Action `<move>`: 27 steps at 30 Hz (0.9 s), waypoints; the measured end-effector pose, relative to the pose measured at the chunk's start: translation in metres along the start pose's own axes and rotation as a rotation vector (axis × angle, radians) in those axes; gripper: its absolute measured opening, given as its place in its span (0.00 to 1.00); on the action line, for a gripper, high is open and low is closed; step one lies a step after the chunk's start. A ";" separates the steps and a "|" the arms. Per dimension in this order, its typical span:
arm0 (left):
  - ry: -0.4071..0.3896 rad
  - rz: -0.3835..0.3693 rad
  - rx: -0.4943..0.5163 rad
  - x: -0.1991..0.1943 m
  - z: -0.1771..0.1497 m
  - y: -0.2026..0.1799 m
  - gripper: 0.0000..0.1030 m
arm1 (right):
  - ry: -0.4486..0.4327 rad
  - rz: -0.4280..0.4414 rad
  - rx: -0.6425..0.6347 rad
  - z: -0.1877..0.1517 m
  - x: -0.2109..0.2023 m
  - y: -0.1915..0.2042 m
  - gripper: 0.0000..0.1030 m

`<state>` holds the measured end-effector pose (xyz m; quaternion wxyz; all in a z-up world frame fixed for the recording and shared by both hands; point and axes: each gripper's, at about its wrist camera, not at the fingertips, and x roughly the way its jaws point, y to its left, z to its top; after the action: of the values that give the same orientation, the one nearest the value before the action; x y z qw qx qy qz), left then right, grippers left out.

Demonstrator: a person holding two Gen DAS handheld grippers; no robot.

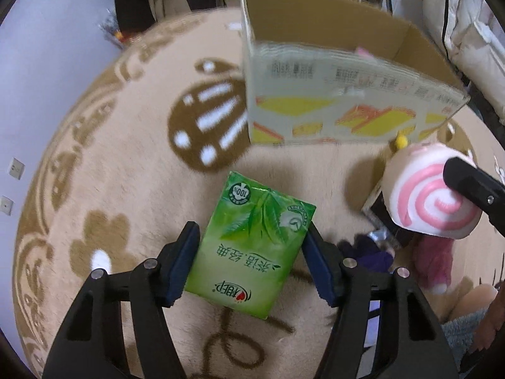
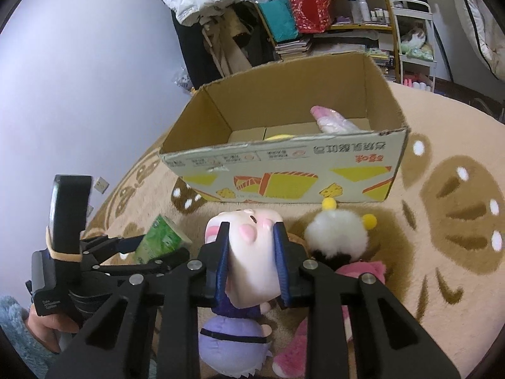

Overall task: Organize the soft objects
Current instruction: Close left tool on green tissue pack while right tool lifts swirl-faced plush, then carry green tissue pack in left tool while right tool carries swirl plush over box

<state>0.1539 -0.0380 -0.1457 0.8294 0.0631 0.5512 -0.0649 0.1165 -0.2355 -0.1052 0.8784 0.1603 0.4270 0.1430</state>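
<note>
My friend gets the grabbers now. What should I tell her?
Left gripper: shut on the green tissue pack, held above the rug.
Right gripper: shut on the swirl roll plush, also in the air.
Cardboard box: open, just ahead; a pink-white soft thing and something yellow are already inside.
On the rug in front of the box: white fluffy plush, purple plush, pink plush.
Left: drop both held items into the box, then likely the three plushes.

Both wrist cameras look forward and down along their own jaws from close above the rug (image 1: pixel 126 189), each facing the cardboard box (image 1: pixel 347 107) (image 2: pixel 284 170) just ahead, which both share, the left view nearer it.
</note>
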 end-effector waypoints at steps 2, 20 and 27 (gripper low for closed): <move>-0.058 0.019 0.005 -0.015 0.000 0.010 0.62 | -0.014 -0.002 0.007 0.002 -0.005 -0.002 0.26; -0.325 -0.004 -0.063 -0.087 0.040 0.042 0.60 | -0.195 0.016 0.038 0.044 -0.053 -0.013 0.25; -0.390 0.041 -0.037 -0.106 0.064 0.044 0.60 | -0.232 -0.025 0.019 0.067 -0.059 -0.019 0.25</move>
<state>0.1788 -0.0016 -0.0215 0.9226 0.0454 0.3799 -0.0487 0.1373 -0.2864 -0.0320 0.9221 0.1787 0.3256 0.1086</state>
